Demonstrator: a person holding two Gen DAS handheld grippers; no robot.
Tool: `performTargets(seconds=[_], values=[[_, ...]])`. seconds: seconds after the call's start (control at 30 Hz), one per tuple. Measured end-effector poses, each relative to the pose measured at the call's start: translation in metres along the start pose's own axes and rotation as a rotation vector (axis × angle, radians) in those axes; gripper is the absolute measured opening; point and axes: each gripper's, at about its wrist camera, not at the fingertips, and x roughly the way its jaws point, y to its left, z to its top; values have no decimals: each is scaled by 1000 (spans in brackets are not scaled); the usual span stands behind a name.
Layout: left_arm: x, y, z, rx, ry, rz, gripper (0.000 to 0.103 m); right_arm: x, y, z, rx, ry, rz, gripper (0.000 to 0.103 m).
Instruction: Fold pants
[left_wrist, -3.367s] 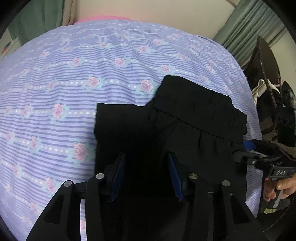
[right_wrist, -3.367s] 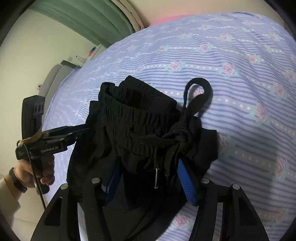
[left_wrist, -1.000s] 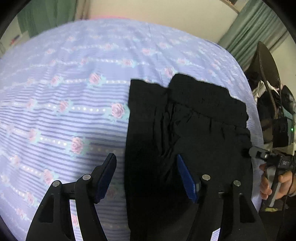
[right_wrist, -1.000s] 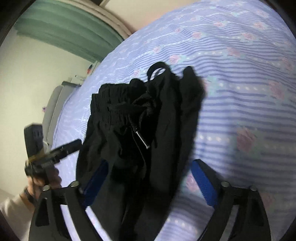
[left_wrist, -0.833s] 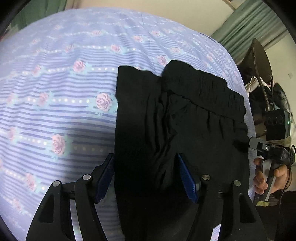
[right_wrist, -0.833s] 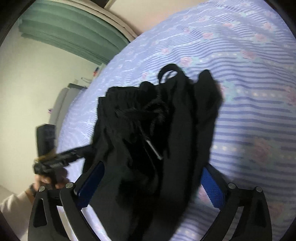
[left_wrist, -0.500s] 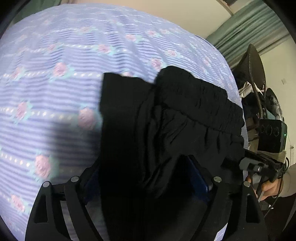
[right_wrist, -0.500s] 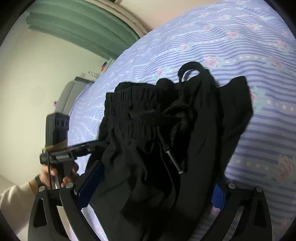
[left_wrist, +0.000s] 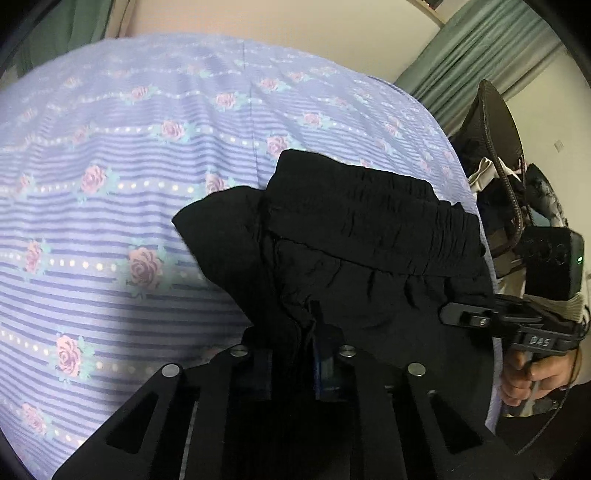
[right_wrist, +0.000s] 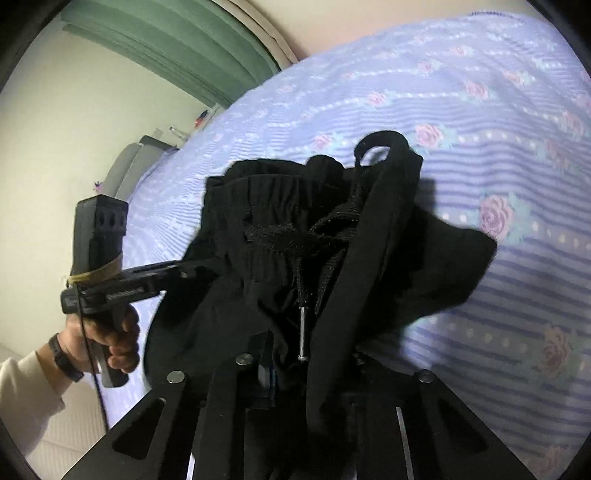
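Nearest my left wrist camera, my left gripper (left_wrist: 295, 354) has its two blue-padded fingers (left_wrist: 325, 363) drawn close together, pinching a fold of the black pants (left_wrist: 354, 266) between them. Cloth bunches up right over the finger roots and hides most of the pads.

My right gripper (right_wrist: 291, 363) is likewise closed down on the pants (right_wrist: 332, 258); its fingers are almost wholly buried under black fabric, with only a sliver of blue pad showing beside the silver drawstring tip (right_wrist: 302, 338) that hangs down just above them.

A little further out, the pants sit as a thick folded bundle, held between my two grippers at the near edge of the bed. From the left side I see the gathered elastic waistband (left_wrist: 376, 221) running across the top of the bundle, and a flap of leg sticks out to the left over the sheet. From the right side the drawstring (right_wrist: 295, 236) is knotted at the waistband and its loop (right_wrist: 376, 142) stands up at the far end.

Beyond lies the lilac striped bedsheet (left_wrist: 110, 166) with pink roses, then a pale wall and green curtains (right_wrist: 166, 40).
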Motion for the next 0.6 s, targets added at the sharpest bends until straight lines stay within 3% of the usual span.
performTargets(seconds=[0.37,0.6], values=[[-28,-26,-3,23,-60,102,13,-19,19,13,-48,-21,76,16],[-57,-59,-15,-24,-106,177,13,-45,30,25,-109,-26,106,16]])
